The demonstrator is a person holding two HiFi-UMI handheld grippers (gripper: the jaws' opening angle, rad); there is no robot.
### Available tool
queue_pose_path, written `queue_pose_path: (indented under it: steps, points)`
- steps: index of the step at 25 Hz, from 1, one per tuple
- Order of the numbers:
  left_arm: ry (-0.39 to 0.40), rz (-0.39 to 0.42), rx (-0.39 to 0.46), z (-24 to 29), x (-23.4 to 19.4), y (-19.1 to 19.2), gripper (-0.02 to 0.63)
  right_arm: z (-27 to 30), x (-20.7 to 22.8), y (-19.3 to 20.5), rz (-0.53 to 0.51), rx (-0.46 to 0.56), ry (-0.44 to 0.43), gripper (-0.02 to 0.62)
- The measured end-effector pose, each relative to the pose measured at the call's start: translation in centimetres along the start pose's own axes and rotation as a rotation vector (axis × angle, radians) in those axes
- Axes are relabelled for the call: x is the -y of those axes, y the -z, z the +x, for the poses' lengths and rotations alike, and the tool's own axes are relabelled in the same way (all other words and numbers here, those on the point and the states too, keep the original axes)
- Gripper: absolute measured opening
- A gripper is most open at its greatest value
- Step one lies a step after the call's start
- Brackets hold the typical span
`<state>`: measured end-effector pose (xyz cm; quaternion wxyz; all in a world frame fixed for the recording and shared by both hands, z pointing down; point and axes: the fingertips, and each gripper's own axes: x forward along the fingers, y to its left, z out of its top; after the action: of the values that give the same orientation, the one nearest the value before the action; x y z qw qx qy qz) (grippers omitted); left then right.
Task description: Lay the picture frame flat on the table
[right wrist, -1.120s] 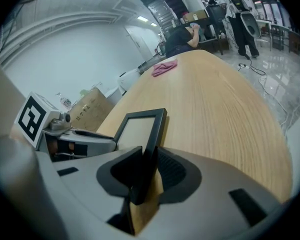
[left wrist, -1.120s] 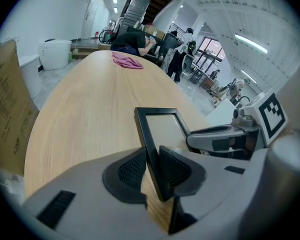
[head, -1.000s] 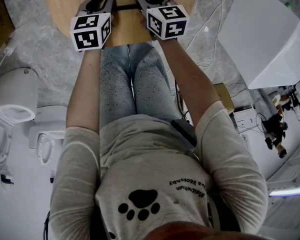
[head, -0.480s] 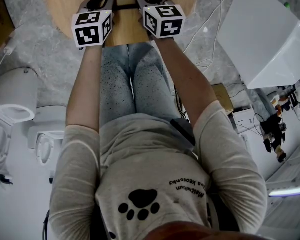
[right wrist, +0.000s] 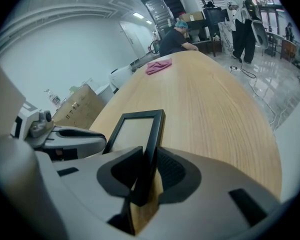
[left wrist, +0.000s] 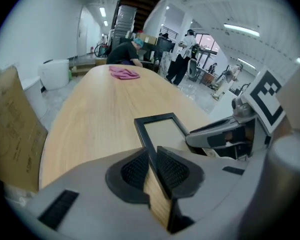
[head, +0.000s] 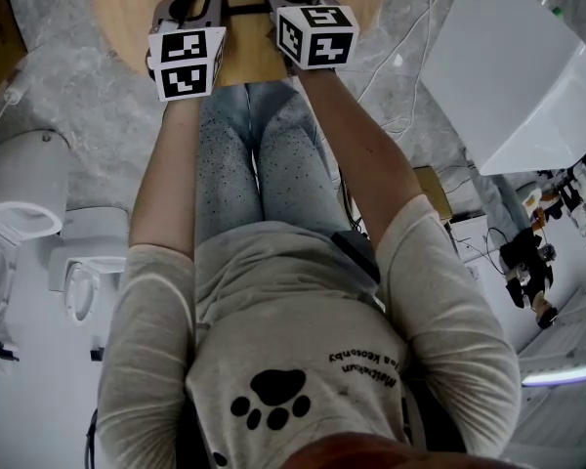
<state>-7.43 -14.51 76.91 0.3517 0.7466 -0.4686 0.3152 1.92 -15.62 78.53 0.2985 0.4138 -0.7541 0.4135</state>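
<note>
One black rectangular picture frame (left wrist: 163,130) with a pale pane sits close to level over the near edge of the light wooden oval table (left wrist: 100,109). Whether it touches the top cannot be told. Two grippers carry it. The left gripper (left wrist: 152,159) is closing narrow jaws on the frame's left rail, and the right gripper (right wrist: 149,164) clamps the right rail. One crumpled pink cloth (left wrist: 124,73) lies at the table's far end. One brown cardboard box (right wrist: 77,106) stands beyond the left edge.
</note>
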Motion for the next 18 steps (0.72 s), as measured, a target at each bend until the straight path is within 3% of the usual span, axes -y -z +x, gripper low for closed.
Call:
queue_pose_path:
  steps: [1, 6, 13, 18]
  points:
    - [-0.007, 0.022, 0.012, -0.1, 0.3, -0.1, 0.038, 0.1, 0.1, 0.0, 0.003, 0.005, 0.001, 0.097]
    - [0.007, -0.016, 0.007, -0.4, 1.3, 0.6, 0.034, -0.5, 0.4, -0.3, -0.004, 0.024, 0.01, 0.132]
    - [0.007, -0.059, 0.013, -0.9, 0.8, 0.2, 0.034, -2.0, 0.4, -1.1, -0.034, 0.015, 0.051, 0.13]
    - [0.041, -0.074, 0.009, -2.2, 1.6, -1.1, 0.018, -3.9, 0.4, -1.1, -0.051, -0.019, 0.092, 0.063]
